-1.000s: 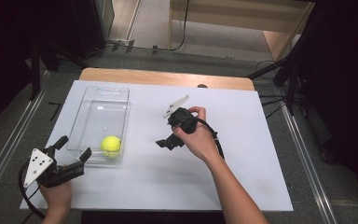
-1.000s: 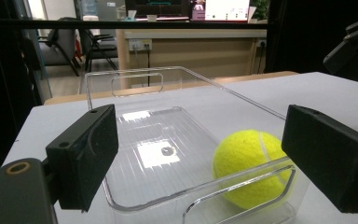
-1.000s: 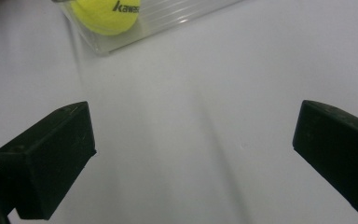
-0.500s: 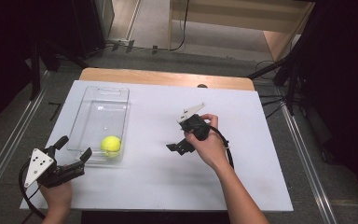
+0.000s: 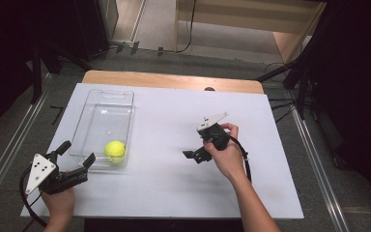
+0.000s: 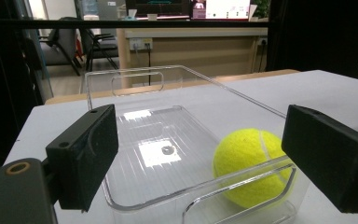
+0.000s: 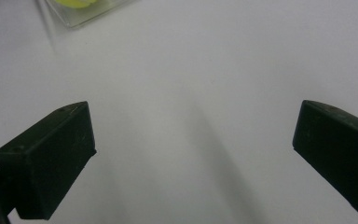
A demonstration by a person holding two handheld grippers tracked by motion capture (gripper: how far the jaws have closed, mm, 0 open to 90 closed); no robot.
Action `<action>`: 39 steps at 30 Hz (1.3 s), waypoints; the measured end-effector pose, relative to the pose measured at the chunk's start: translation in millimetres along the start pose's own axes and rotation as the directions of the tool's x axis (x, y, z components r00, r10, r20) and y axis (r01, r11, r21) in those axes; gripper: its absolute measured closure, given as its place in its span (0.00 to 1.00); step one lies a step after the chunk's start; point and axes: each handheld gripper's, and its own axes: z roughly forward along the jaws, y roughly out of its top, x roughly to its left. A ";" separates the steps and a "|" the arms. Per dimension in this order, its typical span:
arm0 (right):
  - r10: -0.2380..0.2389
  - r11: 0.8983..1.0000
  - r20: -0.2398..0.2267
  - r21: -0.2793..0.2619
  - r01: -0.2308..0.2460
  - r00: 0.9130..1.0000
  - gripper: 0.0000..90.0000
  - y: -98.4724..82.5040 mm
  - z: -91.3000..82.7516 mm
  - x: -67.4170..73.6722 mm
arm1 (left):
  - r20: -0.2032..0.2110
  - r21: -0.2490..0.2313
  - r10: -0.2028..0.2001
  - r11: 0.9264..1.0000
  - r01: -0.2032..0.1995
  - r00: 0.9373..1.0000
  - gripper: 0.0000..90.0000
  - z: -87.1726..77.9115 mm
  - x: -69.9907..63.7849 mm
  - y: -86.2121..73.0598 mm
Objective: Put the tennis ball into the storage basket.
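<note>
A fuzzy yellow tennis ball (image 5: 115, 150) is sat in the clear ribbed plastic bin (image 5: 107, 104) near the desk's (image 5: 174, 193) left edge. Both the left gripper (image 5: 76, 162) and right gripper (image 5: 191, 155) are held with blocky black jaws spread apart, nothing between them.

The left gripper (image 5: 75, 161), held in the person's left hand (image 5: 58, 200) at the table's near left corner, has its jaws spread wide, while the right gripper (image 5: 196, 154), gripped in the right hand (image 5: 227, 157) mid-table and tilted downward, is likewise wide apart.
</note>
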 end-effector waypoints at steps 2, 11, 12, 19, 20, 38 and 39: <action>0.005 1.000 0.005 -0.005 -0.005 1.000 0.00 -4.1 -1.7 -1.9 | 0.000 0.000 0.000 1.000 0.000 1.000 0.13 0.0 0.0 0.0; 0.031 0.999 0.030 -0.040 -0.030 0.999 0.00 -22.2 -10.3 -6.8 | -0.001 0.000 0.000 1.000 0.000 1.000 0.13 0.0 -0.4 -0.1; 0.032 0.999 0.032 -0.044 -0.031 0.999 0.00 -24.5 -11.3 -7.3 | 0.001 -0.002 0.000 1.000 0.000 1.000 0.13 0.1 -0.4 -0.1; 0.061 0.996 0.052 -0.067 -0.058 0.997 0.00 -41.6 -18.7 -11.4 | -0.001 -0.002 -0.002 1.000 0.002 1.000 0.13 0.3 -0.7 -0.2; 0.070 0.995 0.058 -0.069 -0.066 0.996 0.00 -44.2 -20.3 -11.9 | -0.001 -0.001 -0.001 1.000 0.001 1.000 0.13 0.2 -0.7 -0.2; 0.142 0.979 0.110 -0.159 -0.124 0.984 0.00 -84.9 -45.6 -22.8 | -0.004 0.004 0.003 1.000 -0.003 1.000 0.13 -0.1 -0.7 -0.2; 0.150 0.977 0.116 -0.170 -0.129 0.982 0.00 -87.7 -47.4 -23.4 | -0.004 0.004 0.003 1.000 -0.003 1.000 0.13 -0.1 -0.7 -0.2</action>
